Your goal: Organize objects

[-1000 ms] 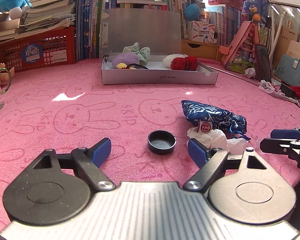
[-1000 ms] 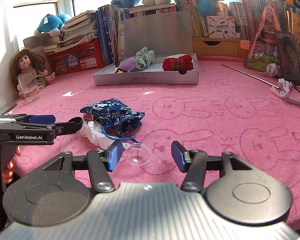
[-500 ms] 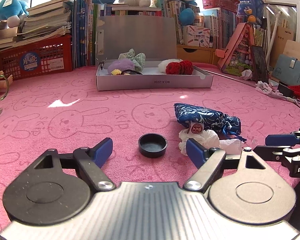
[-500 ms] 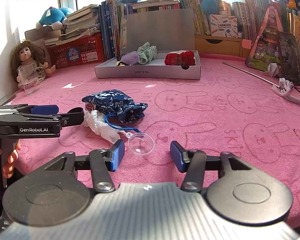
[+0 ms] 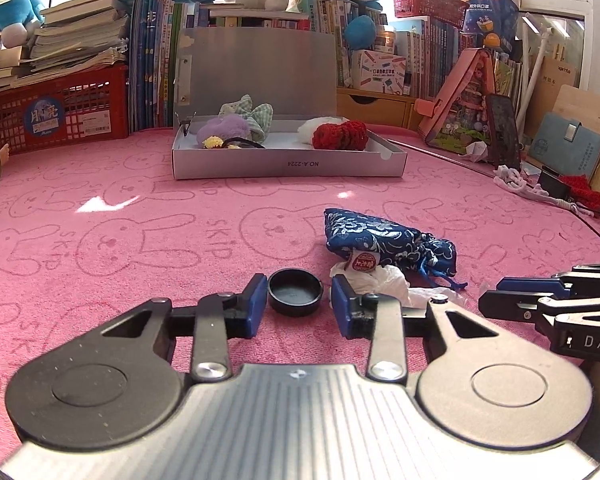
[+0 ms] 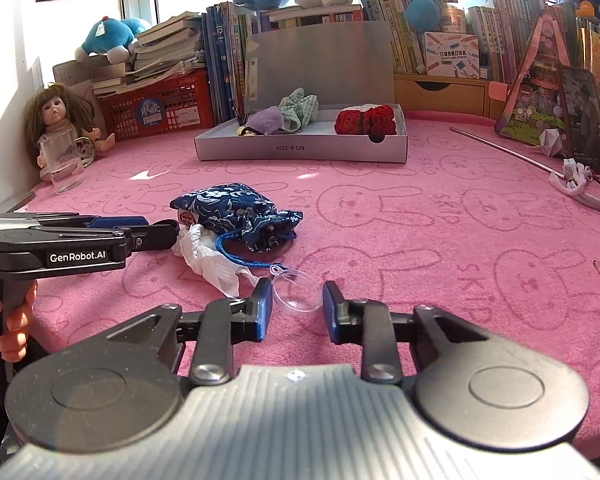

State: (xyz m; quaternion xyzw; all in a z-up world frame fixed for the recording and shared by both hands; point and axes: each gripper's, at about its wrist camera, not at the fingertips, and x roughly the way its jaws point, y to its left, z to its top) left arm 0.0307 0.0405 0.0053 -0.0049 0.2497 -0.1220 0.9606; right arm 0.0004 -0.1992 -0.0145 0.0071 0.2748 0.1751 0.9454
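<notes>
Both tongs have just closed: the left tongs [image 5: 299,302] now pinch the black cap [image 5: 295,292], the right tongs [image 6: 296,307] the clear dome [image 6: 297,290], both on the pink table [image 5: 148,240], ready for lifting.

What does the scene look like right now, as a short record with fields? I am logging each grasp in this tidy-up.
surface: pink rabbit-print cloth
left gripper: jaws have just closed around the black cap, pads at its sides
right gripper: jaws have just closed around the clear plastic dome
between the grippers: blue patterned pouch lying on crumpled white plastic
far side: open grey box holding a red knitted item, a purple fluffy item and a green checked scrunchie
</notes>
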